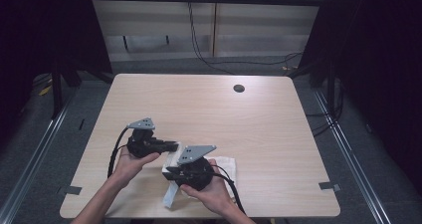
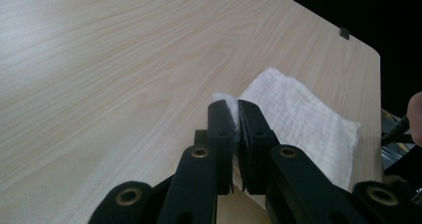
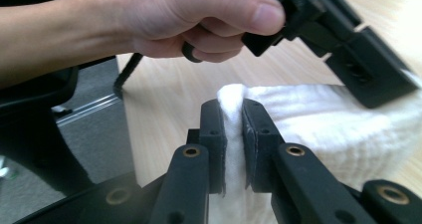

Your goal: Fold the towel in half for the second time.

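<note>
Wooden table [image 1: 209, 104] bears a white cloth [image 1: 171, 184] at its near edge. Left gripper [image 1: 174, 145] pinches a fold of the cloth at its left; just right, right gripper [image 1: 166, 171] clamps another fold, jaws narrow

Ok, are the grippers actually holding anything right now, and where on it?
Both hold the white cloth. The right gripper is shut on a raised fold at its edge; the left gripper pinches another edge of it.

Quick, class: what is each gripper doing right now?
Left gripper: closed, pinching an edge of the white folded cloth.
Right gripper: closed, pinching another edge of the same cloth.
</note>
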`<state>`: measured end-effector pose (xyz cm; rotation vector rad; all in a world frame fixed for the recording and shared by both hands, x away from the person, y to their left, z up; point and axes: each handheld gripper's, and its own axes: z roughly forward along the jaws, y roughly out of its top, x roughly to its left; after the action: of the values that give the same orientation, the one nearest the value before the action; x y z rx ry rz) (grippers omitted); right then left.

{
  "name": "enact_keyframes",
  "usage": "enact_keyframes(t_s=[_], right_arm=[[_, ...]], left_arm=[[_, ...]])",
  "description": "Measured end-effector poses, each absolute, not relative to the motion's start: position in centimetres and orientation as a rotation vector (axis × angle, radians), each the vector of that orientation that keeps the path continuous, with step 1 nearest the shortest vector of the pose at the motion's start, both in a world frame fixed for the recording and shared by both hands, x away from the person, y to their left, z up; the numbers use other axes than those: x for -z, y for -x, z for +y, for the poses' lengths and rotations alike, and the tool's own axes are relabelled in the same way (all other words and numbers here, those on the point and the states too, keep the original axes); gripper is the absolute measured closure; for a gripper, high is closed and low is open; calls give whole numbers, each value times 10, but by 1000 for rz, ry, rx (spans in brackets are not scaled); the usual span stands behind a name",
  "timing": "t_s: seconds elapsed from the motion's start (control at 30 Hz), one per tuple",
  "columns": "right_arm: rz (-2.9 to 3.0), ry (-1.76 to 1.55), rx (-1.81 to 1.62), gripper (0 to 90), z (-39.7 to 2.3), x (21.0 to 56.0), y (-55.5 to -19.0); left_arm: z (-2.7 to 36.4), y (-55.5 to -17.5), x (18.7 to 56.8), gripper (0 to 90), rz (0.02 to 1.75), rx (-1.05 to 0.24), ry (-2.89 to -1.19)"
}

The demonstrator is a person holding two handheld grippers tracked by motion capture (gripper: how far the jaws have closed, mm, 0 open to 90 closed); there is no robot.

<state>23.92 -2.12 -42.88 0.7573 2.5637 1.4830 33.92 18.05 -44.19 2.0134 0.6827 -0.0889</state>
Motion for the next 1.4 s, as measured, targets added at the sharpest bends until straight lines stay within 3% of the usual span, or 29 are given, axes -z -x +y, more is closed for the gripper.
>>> enact_keyframes(t_s=[0.73,1.4], right_arm=[[2492,-882,-1452,804,-77,430,-229],[2541,-1061,-1240,771,-138,480,-213]], left_arm=[[122,-345,449,856,633,136,-2055],[45,-349,493,850,596,246,-2156]])
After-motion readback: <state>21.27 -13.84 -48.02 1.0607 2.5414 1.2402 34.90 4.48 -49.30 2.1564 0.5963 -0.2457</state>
